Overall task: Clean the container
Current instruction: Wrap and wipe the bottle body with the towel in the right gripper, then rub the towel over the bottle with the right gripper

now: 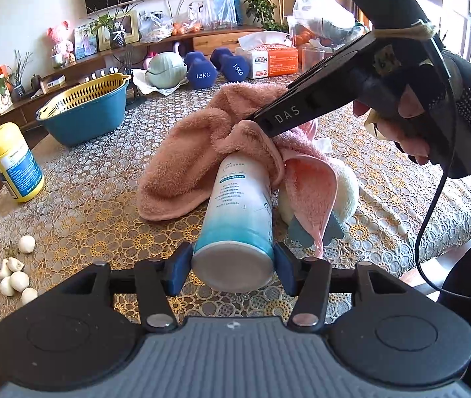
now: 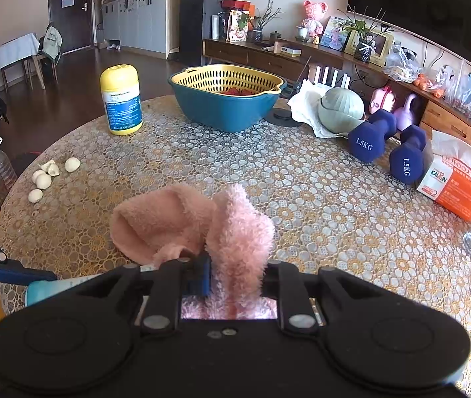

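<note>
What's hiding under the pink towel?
The pink towel drapes over the far end of the blue-white container; a cream plush toy peeks out beside it. The container's top stays covered.

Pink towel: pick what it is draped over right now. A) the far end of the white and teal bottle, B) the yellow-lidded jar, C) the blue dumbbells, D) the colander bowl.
A: the pink towel covers the far end of the white and teal bottle, which the left gripper clamps at its base, while the right gripper pinches the towel.
</note>
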Demonstrator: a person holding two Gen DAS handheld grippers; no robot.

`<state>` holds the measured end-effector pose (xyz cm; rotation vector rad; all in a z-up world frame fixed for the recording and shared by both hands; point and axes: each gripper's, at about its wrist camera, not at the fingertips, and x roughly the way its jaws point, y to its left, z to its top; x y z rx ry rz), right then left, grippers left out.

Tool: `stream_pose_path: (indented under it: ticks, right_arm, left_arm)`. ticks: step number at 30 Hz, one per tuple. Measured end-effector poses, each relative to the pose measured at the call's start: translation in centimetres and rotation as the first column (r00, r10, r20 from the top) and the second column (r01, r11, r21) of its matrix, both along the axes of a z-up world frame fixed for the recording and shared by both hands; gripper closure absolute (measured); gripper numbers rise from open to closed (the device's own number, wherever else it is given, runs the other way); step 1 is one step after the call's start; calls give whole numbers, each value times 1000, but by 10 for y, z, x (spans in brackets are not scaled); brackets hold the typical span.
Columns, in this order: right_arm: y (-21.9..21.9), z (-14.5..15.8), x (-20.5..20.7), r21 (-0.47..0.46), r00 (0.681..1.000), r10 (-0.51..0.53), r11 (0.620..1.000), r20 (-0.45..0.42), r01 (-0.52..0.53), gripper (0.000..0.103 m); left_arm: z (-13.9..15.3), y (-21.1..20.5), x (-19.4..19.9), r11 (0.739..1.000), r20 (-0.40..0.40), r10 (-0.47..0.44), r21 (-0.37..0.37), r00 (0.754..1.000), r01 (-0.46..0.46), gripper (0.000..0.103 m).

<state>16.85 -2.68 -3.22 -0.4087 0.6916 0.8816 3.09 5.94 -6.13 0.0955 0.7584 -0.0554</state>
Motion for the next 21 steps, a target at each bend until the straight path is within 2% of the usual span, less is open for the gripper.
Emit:
stream_pose_path:
  ticks: [5, 11, 16, 21]
  right_arm:
    - [-10, 10, -6, 47, 1000, -5, 999, -5, 5, 86]
    - [-33, 33, -31, 138, 999, 42, 990, 5, -42, 87]
    - [-43, 53, -58, 208, 990, 143, 968, -1, -140, 87]
    - [-41, 48, -83, 201, 973, 231, 955, -32, -220, 87]
  left_arm:
    - [2, 3, 2, 1000, -18, 12, -28, 1000, -12, 50]
    - [8, 17, 9, 983, -64, 57, -168, 996, -67, 51]
    - [14, 22, 10, 970, -78, 75, -226, 994, -91, 51]
    - [15, 25, 10, 959, -97, 80, -263, 992, -103, 51]
